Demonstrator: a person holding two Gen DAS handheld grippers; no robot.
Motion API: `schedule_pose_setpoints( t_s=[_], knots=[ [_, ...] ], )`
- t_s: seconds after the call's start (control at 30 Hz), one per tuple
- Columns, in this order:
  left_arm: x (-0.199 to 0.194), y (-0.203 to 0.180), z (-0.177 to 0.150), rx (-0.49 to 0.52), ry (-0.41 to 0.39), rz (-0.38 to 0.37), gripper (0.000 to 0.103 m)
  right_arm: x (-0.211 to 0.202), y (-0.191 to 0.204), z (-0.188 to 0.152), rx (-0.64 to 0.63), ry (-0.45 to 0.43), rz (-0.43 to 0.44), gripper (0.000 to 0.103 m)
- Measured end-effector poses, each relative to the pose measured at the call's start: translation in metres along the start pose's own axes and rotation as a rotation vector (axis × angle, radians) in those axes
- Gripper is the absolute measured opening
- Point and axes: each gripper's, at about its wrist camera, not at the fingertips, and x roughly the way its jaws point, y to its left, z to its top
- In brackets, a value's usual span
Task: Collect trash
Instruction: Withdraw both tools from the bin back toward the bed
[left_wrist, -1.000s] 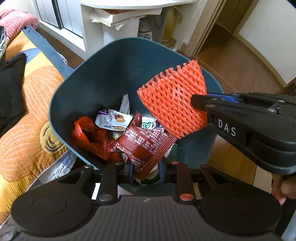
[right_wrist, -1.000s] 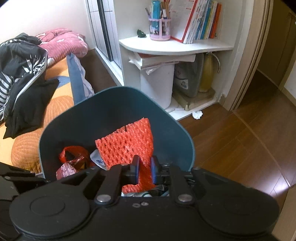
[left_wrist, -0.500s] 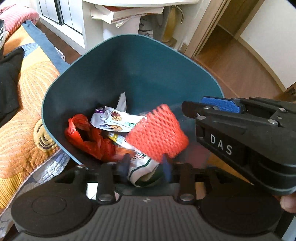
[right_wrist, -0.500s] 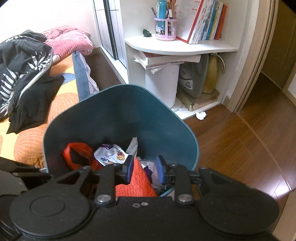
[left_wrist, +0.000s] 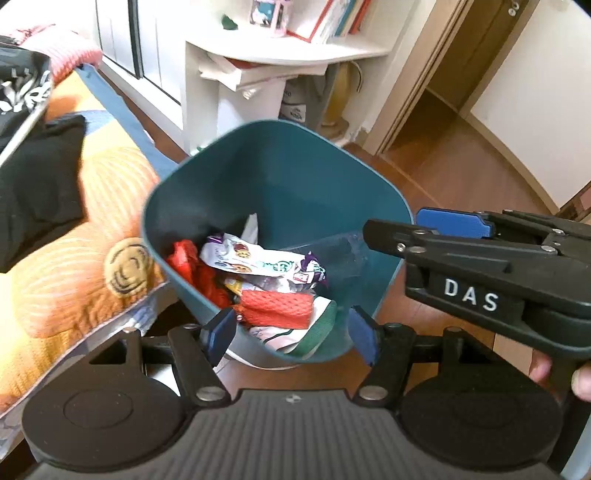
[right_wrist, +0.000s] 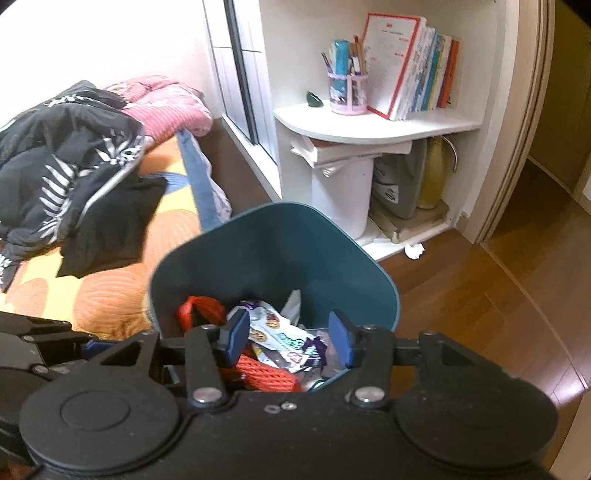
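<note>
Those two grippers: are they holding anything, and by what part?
Nothing. Both the left gripper and right gripper are open and empty; the orange net lies loose in the bin.

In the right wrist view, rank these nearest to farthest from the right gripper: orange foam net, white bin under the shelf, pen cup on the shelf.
From the right gripper:
1. Orange foam net, just below the fingers inside the teal trash bin.
2. White bin, beyond the teal bin, under the shelf.
3. Pen cup, up on the shelf, beside the books.
</note>
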Motion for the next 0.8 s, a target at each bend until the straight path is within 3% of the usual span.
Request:
schedule_pose_setpoints(
  t_s=[0.37,0.47,0.67,0.8],
  knots=[
    [-0.085,0.042,-0.036,-0.022,-0.080,0.004,0.066,-0.050,0.049,0.000,-0.032,-0.044,0.090,0.050],
    [-0.107,0.063,-0.053,-0.047,-0.102,0.012,0.073,-0.059,0.073,-0.004,-0.063,-0.046,0.128,0.050],
    [-0.140,0.113,-0.092,-0.123,-0.105,0.045,0.075,-0.060,0.131,-0.017,-0.156,-0.011,0.217,0.051],
    [-0.152,0.151,-0.122,-0.183,-0.108,0.090,0.083,-0.050,0.168,-0.031,-0.208,0.029,0.267,0.051]
  ],
)
